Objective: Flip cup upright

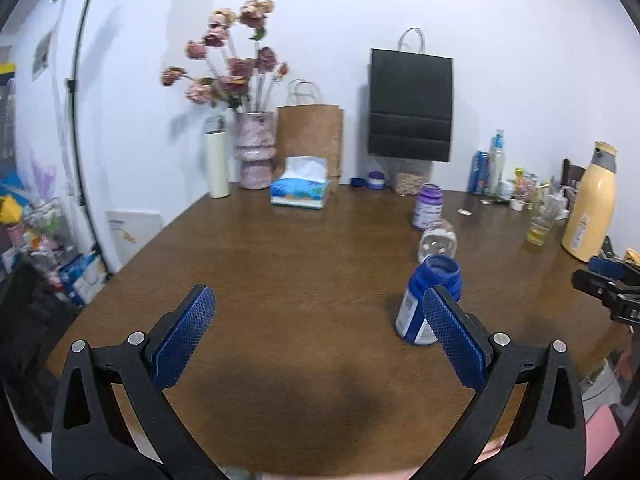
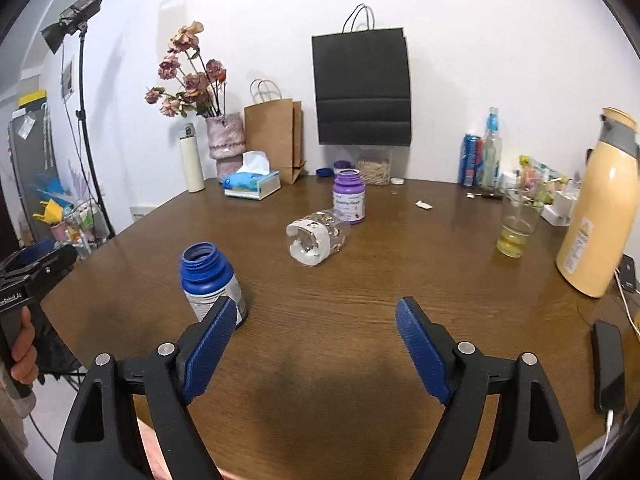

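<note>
A clear plastic cup (image 2: 318, 236) with a white printed band lies on its side on the brown wooden table (image 2: 400, 268), its mouth turned toward me. In the left wrist view the cup (image 1: 438, 240) shows behind an open blue bottle (image 1: 428, 304). My right gripper (image 2: 316, 306) is open above the table, a short way in front of the cup, with nothing between its blue pads. My left gripper (image 1: 319, 296) is open too and holds nothing; the cup is ahead and to its right.
The blue bottle (image 2: 210, 280) stands upright left of the right gripper. A purple bottle (image 2: 349, 196) is just behind the cup. A glass of yellow liquid (image 2: 516, 224), a cream thermos (image 2: 600, 208) and a phone (image 2: 608, 364) are at the right; tissue box (image 2: 252, 184), vase and bags at the back.
</note>
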A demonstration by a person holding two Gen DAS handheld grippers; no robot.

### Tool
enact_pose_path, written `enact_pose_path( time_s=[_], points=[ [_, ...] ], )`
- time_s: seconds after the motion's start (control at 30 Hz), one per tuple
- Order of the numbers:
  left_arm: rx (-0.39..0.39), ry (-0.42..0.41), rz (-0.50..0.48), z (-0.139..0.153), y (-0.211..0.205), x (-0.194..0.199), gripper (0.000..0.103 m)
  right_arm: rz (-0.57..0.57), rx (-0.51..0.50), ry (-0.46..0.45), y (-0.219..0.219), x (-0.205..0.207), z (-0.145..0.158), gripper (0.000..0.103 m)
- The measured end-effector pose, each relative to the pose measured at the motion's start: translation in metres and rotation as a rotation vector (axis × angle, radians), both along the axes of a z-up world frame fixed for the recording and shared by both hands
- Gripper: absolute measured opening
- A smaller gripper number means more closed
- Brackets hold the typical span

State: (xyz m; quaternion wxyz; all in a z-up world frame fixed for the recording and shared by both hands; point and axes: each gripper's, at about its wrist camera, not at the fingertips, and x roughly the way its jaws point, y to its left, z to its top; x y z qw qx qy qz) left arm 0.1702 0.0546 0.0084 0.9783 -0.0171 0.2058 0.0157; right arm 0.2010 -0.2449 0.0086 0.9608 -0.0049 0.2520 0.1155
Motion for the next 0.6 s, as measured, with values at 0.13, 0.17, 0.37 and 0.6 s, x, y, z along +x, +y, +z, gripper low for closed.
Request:
enact_pose_path(
  time_s=[0.13,0.17,0.37,0.6],
  points=[
    [0.018,-0.071,-0.01,-0.008,-0.007,-0.061,0.103,0.023,-0.017,-0.057,0.009,-0.052,-0.003,0.086],
    [0.03,-0.093,-0.005,-0.012,-0.009,-0.077,0.103,0.037,-0.032,-0.076,0.012,-0.066,-0.004,0.086],
    [0.003,-0.068,-0.025,-0.028,-0.002,-0.139,0.103,0.076,-0.032,-0.077,0.024,-0.127,-0.01,0.086],
    [-0.036,-0.097,-0.048,-0.016,0.002,-0.151,0.103,0.119,0.063,-0.053,0.032,-0.169,-0.024,0.086]
  ],
)
